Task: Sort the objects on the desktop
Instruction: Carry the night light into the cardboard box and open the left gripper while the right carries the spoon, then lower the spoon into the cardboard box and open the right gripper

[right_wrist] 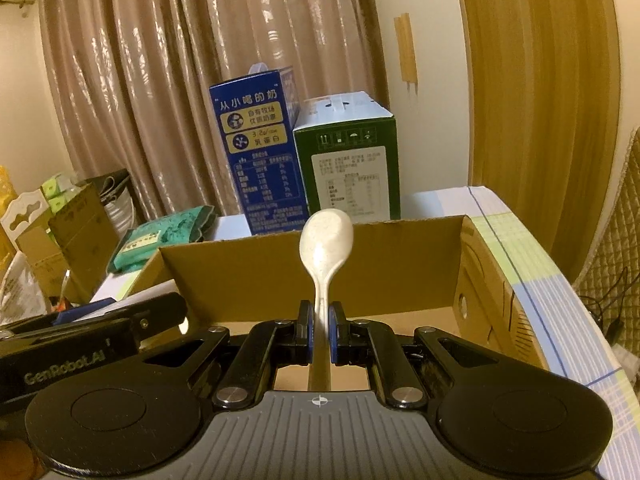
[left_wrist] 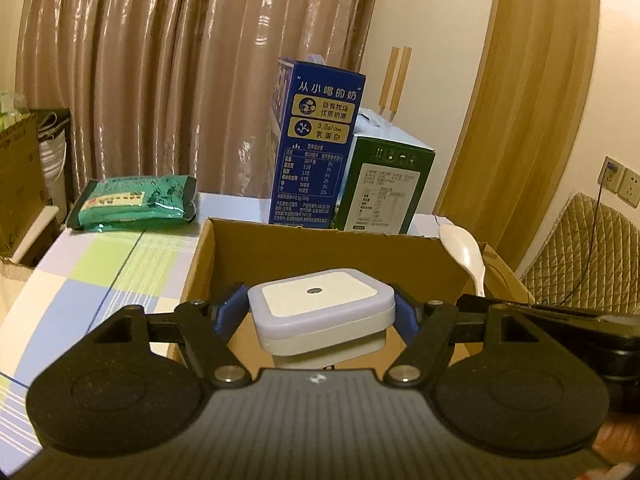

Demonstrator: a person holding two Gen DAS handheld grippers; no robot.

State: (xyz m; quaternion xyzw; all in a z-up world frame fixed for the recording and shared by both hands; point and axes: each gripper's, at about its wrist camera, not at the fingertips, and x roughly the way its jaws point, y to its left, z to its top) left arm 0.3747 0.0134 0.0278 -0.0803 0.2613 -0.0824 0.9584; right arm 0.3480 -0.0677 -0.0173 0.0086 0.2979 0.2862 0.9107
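Left gripper (left_wrist: 322,312) tilts downward over the open brown cardboard box (left_wrist: 332,252), clamping a square white plastic night-light (left_wrist: 320,308); right gripper (right_wrist: 320,330), likewise angled, pinches an upright white plastic spoon (right_wrist: 326,248) above it.

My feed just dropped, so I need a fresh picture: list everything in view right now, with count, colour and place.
Square plastic night light: one, white, gripped over the box.
Plastic spoon: one, white, held by its handle, bowl up, over the box.
Open cardboard box: one, brown, on the checked tablecloth.
Tall milk carton: one, blue, behind the box.
Green-sided carton: one, beside the blue one.
Foil packet: one, green, table's far left.
Curtain: beige, behind.
Left gripper: black, shut on the night light.
Right gripper: black, shut on the spoon.
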